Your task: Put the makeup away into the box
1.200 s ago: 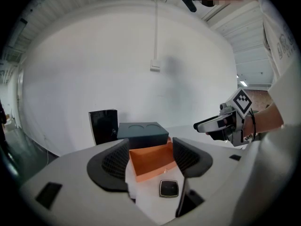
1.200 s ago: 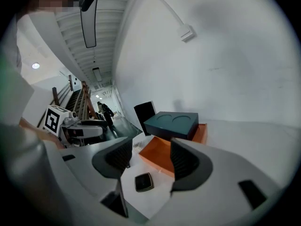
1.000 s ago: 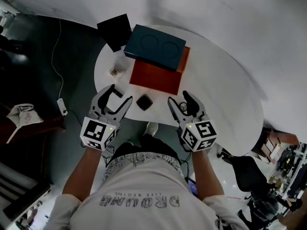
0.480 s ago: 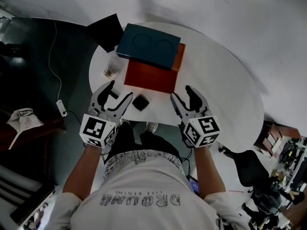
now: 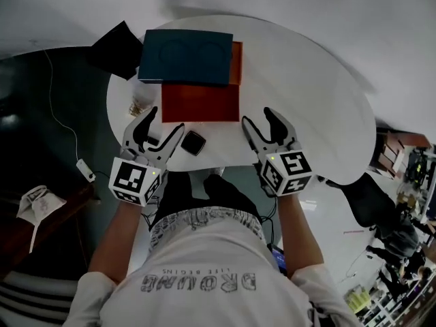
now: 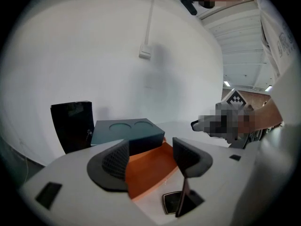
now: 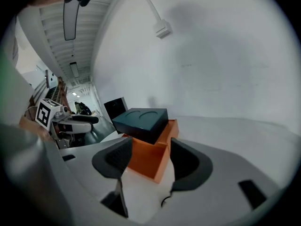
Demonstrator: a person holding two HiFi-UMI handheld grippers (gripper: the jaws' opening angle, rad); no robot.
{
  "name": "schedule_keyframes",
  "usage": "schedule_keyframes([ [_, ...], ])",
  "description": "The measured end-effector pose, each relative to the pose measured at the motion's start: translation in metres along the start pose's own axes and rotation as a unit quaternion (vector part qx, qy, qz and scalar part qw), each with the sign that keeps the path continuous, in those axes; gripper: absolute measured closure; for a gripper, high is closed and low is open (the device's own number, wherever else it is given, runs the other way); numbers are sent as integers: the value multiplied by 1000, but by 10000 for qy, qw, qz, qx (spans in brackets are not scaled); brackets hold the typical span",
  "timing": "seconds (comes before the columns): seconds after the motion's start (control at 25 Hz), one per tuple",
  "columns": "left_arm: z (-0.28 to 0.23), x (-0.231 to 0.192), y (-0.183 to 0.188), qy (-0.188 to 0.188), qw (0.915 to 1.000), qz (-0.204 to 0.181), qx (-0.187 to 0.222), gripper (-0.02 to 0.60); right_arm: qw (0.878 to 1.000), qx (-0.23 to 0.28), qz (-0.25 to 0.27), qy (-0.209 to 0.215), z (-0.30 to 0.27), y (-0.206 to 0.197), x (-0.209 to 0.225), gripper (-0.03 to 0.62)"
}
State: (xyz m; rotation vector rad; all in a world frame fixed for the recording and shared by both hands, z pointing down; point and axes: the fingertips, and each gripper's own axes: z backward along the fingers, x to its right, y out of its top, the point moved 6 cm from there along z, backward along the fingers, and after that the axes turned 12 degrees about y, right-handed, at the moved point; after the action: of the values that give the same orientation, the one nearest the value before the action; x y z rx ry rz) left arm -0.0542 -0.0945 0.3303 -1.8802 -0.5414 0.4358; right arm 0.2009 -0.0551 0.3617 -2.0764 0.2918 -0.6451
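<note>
Both left gripper (image 5: 165,119) and right gripper (image 5: 258,117) bear square markers (image 5: 131,177); shirt lettering (image 5: 197,283) illegible.

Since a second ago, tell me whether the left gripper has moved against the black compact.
Yes. The left gripper has moved forward: its tips were level with the black compact and now reach past it, beside the orange box's near edge.

Lid (image 5: 185,56) atop box (image 5: 201,103) (rear part); compact (image 5: 193,142) before.
</note>
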Motion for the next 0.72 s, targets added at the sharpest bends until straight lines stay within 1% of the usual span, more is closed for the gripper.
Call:
schedule_keyframes([
  [0.32, -25, -18, -6, -664, 9973, -241, -213, 285, 9973, -100, -270, -676, -7, -19, 7, 327],
  [0.52, -42, -12, -13, -1053, 9933, -356, -316, 285, 9948, -156, -418, -912, -10, -33, 9, 327],
  [0.72, -57, -4, -23, -1340, 9887, -469, -476, 285, 9909, -273, -632, -1158, -6, -59, 14, 327],
])
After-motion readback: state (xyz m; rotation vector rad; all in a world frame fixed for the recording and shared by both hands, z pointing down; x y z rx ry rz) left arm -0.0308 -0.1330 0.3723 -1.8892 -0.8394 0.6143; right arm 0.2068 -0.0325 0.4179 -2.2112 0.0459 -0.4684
